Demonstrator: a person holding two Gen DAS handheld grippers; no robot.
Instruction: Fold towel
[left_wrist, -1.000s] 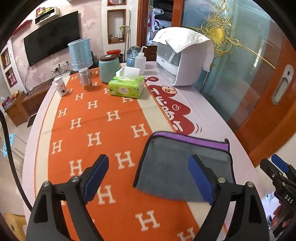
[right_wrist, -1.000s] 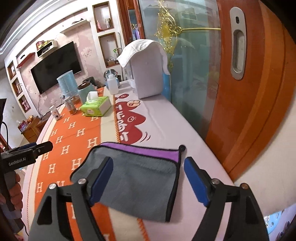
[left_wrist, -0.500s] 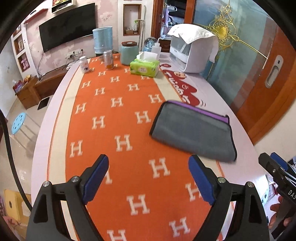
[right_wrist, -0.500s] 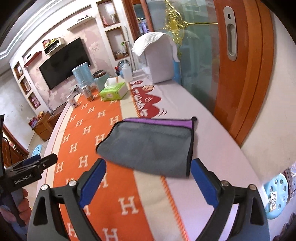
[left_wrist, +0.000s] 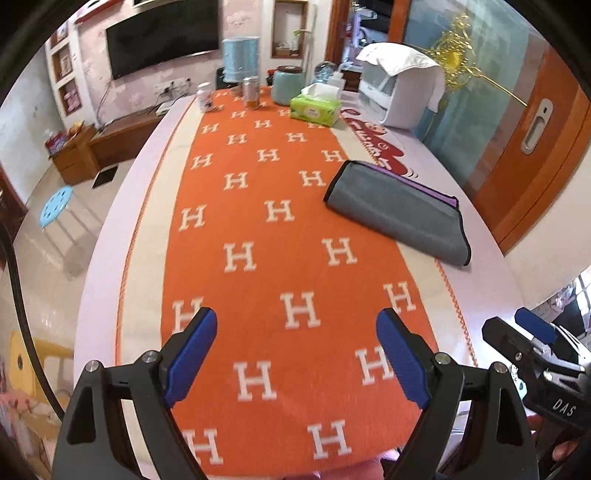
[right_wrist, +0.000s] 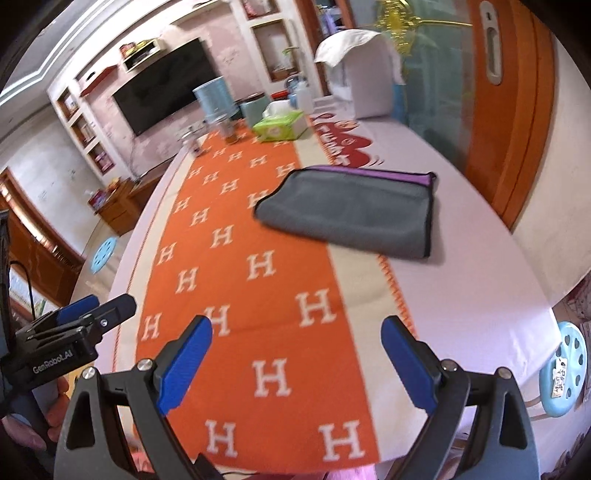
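A grey towel (left_wrist: 397, 212) with a purple back edge and black trim lies folded flat on the table, on the right side of the orange cloth. It also shows in the right wrist view (right_wrist: 351, 214). My left gripper (left_wrist: 295, 352) is open and empty, well back from the towel near the table's front edge. My right gripper (right_wrist: 295, 360) is open and empty, also well back near the front edge. The right gripper shows at the lower right of the left wrist view (left_wrist: 535, 354). The left gripper shows at the lower left of the right wrist view (right_wrist: 74, 325).
An orange cloth with white H marks (left_wrist: 273, 236) covers the long table. At the far end stand a green tissue box (left_wrist: 316, 109), a teal jar (left_wrist: 286, 86), cans, a blue cylinder and a white appliance (left_wrist: 400, 88). A blue stool (right_wrist: 567, 365) stands at the right.
Both grippers have pulled back from the towel toward the table's front edge. The towel stays folded on the table, farther away in both views.
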